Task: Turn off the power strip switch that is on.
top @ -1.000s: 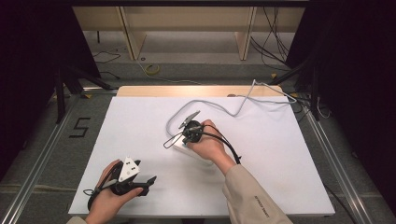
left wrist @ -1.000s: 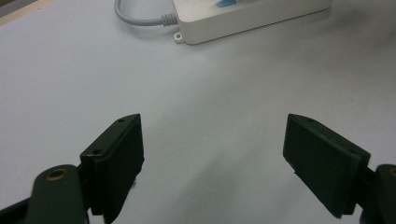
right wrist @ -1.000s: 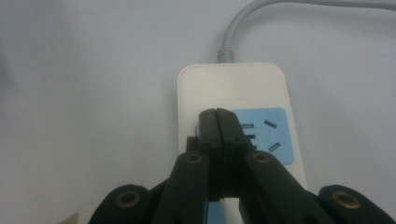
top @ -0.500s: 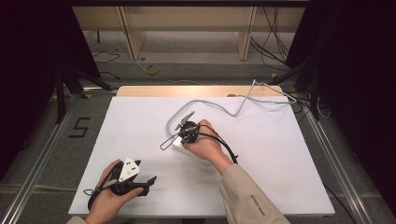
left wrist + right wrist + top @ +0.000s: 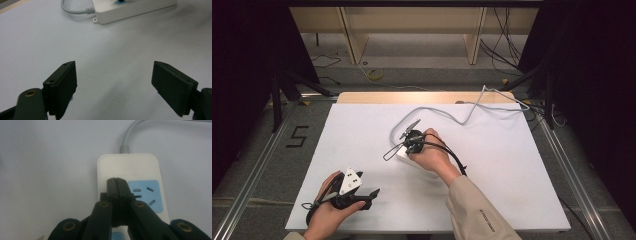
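Sliding slightly nearer since a second ago, the clenched, empty right gripper (image 5: 116, 181) presses the power strip (image 5: 130, 167), likely its switch, while the left gripper (image 5: 113, 82) idles gaping nearby.

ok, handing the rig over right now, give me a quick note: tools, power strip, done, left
Right tool: jaws shut, tips over the white power strip beside its blue socket panel; cannot tell whether they press anything.
Left tool: jaws open, holding nothing, low over the white table near the person's edge.
Power strip: mid-table, grey cord running off the far edge.
Done: right tool brought onto the strip.
Left: probably the press or switch action at the strip; left tool unused.
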Demonstrator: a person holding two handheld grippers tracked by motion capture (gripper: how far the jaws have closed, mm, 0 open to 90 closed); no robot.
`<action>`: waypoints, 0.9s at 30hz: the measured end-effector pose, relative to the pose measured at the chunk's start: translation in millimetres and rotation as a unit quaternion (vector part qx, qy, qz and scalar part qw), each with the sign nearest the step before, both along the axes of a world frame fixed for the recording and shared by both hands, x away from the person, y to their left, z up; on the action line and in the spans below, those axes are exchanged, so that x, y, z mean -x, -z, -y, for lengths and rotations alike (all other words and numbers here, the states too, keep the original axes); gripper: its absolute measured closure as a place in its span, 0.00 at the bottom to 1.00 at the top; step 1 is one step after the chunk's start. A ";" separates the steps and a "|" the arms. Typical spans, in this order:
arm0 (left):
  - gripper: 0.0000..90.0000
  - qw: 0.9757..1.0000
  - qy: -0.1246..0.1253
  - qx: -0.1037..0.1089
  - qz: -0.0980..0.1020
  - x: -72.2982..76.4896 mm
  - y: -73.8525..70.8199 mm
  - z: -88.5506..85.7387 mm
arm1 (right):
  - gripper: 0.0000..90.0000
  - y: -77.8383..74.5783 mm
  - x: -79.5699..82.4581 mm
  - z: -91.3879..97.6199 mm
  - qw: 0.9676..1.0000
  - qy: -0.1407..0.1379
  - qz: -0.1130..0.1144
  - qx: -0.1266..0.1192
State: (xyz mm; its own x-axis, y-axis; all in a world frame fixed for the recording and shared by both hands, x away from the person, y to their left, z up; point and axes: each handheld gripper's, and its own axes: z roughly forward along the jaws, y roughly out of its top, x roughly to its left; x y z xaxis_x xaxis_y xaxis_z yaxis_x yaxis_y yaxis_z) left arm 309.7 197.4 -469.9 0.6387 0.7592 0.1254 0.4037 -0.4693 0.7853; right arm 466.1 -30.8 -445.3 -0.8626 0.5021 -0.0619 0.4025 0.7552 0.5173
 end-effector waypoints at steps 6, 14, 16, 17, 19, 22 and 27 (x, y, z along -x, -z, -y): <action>0.22 1.000 -0.001 -0.001 0.000 0.0 0.1 0.4 | 1.00 0.1 0.0 -0.9 1.000 -0.001 -0.003 0.006; 0.22 1.000 0.000 -0.001 -0.001 -0.2 0.0 0.3 | 1.00 0.3 0.3 -0.7 1.000 0.003 -0.002 0.003; 0.22 1.000 0.000 0.000 -0.001 -0.3 0.1 0.2 | 1.00 0.5 -0.3 0.1 1.000 0.003 -0.003 0.000; 0.22 1.000 0.000 0.000 -0.001 -0.3 0.2 0.1 | 1.00 0.8 -0.5 0.7 1.000 0.002 -0.001 -0.002; 0.22 1.000 0.000 -0.001 -0.001 -0.4 0.2 0.1 | 1.00 1.0 -0.1 0.9 1.000 0.003 0.000 -0.004; 0.22 1.000 0.000 -0.001 -0.001 -0.3 0.1 0.2 | 1.00 0.9 0.0 0.8 1.000 0.005 0.000 -0.004; 0.22 1.000 0.001 -0.001 0.000 -0.6 0.4 -0.2 | 1.00 1.0 -0.9 1.7 1.000 0.009 -0.003 -0.009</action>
State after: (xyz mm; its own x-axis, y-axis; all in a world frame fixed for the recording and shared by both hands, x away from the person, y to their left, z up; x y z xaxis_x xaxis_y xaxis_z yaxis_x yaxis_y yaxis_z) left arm 310.3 197.6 -470.3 0.6410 0.7572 0.1258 0.4030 -0.4715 0.7844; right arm 466.9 -32.4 -446.3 -0.8542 0.5177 -0.0477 0.4187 0.7393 0.5274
